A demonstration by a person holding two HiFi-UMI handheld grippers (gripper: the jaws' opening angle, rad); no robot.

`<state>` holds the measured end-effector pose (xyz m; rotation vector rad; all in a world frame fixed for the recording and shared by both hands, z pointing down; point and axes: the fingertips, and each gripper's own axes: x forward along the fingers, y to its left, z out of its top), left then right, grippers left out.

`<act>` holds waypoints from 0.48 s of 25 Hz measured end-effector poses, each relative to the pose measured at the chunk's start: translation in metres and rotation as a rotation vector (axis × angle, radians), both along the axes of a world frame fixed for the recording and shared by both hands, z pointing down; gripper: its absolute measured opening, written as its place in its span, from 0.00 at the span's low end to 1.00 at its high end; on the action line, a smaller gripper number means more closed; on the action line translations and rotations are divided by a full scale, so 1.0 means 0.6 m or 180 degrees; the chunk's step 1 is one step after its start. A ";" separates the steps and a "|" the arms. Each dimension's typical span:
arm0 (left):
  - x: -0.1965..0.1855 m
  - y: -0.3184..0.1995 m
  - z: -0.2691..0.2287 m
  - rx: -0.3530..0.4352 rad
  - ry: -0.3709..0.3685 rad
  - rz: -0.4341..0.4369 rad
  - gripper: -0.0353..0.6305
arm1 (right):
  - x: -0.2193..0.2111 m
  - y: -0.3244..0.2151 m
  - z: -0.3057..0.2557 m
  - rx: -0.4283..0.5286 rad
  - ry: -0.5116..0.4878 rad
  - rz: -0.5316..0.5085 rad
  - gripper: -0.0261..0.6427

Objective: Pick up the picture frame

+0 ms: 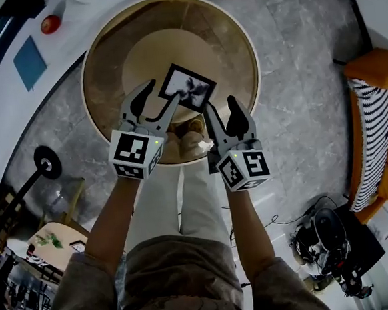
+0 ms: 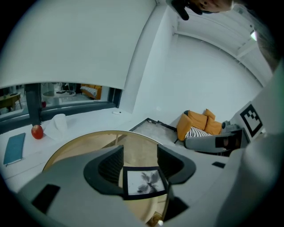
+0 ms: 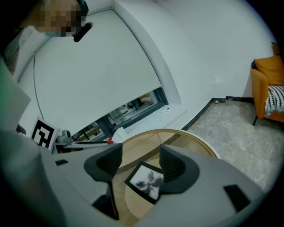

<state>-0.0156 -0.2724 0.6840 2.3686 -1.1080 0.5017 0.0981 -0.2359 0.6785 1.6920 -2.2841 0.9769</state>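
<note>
The picture frame [image 1: 187, 88], black-edged around a white print with a dark flower, lies flat on the round table [image 1: 100, 65] near its front edge. My left gripper [image 1: 162, 93] is open at the frame's left edge, its fingers above the table. My right gripper [image 1: 222, 107] is open just right of and nearer than the frame's right corner. In the left gripper view the frame [image 2: 144, 181] shows between and below the open left gripper [image 2: 140, 163]. In the right gripper view the frame [image 3: 146, 181] lies past the open right gripper [image 3: 140, 162]. Neither holds anything.
A red apple [image 1: 50, 24] and a blue book [image 1: 29, 61] rest on the white sill behind the table. An orange sofa with a striped cushion [image 1: 379, 123] stands at the right. A black stand [image 1: 47, 162] and floor equipment [image 1: 331, 240] flank the person.
</note>
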 end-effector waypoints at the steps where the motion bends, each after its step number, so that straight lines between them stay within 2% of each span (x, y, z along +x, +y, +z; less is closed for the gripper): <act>1: 0.001 0.000 0.004 -0.0003 -0.0012 -0.0003 0.41 | 0.001 0.000 0.005 -0.0022 0.0011 -0.0014 0.44; 12: -0.003 -0.006 0.075 -0.0195 -0.0231 -0.0011 0.40 | 0.029 0.006 0.104 -0.0535 0.0147 0.0158 0.41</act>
